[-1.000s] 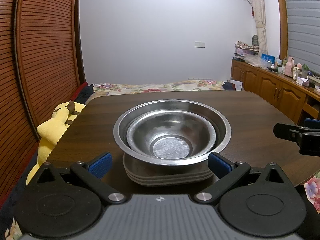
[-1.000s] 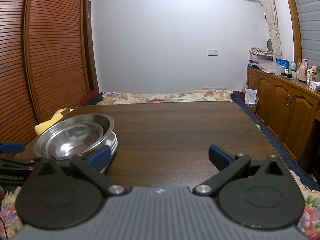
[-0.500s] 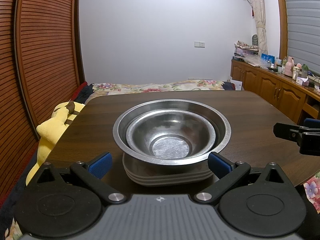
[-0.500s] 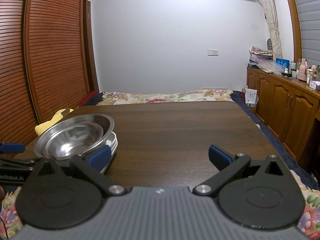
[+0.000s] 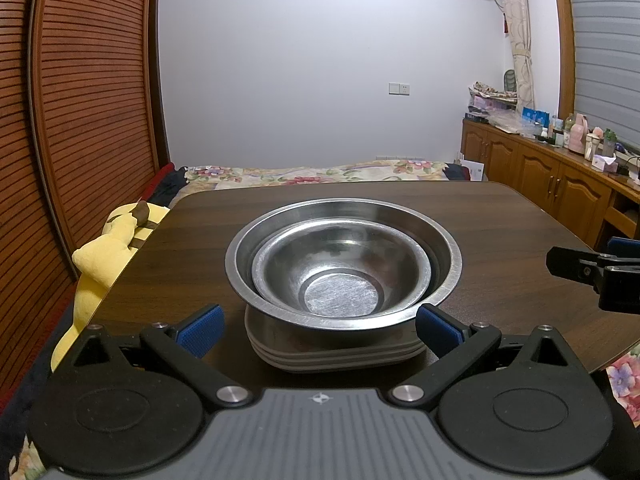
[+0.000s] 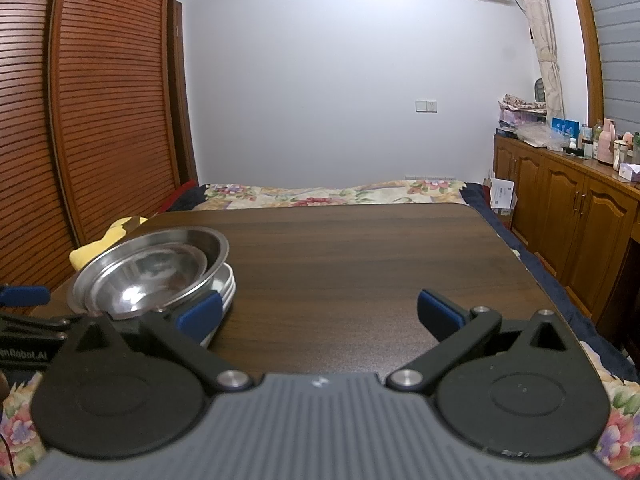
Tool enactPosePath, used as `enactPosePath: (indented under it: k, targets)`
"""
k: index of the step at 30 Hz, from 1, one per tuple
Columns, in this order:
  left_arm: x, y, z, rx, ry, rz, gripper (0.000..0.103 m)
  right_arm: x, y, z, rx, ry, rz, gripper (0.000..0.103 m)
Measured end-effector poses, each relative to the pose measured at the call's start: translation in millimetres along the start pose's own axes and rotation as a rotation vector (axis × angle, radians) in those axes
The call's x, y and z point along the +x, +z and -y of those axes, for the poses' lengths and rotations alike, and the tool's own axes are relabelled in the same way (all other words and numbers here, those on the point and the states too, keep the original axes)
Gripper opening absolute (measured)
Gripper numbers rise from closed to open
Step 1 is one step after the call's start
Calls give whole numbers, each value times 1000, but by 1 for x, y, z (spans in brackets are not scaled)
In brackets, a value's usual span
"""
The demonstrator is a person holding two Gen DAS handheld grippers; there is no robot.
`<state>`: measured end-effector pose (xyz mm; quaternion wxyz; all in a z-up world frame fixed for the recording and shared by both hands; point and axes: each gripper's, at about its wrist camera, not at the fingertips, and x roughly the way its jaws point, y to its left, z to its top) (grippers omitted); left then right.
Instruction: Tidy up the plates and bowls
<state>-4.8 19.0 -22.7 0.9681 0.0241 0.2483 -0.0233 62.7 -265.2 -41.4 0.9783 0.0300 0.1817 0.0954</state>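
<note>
Nothing has moved: your left gripper (image 5: 319, 325) and right gripper (image 6: 319, 312) stay wide open, empty. Nested steel bowls (image 5: 340, 264) sit on stacked plates (image 5: 336, 354) on the table (image 6: 360, 248).

Nested bowls (image 6: 148, 270) on plates (image 6: 224, 292) block the table's (image 6: 360, 264) left; right side lies bare.

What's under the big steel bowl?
The large steel bowl, with a smaller bowl nested inside, sits on a stack of plates. Only the plates' edges show; their centers are covered, so the exact count is unclear.
</note>
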Motion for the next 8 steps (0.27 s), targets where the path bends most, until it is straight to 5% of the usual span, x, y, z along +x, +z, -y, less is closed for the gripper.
enactPosePath:
  k: [8]
  targets:
    - [-1, 0, 1, -1, -2, 0, 103, 0, -1, -2, -1, 0, 0, 103]
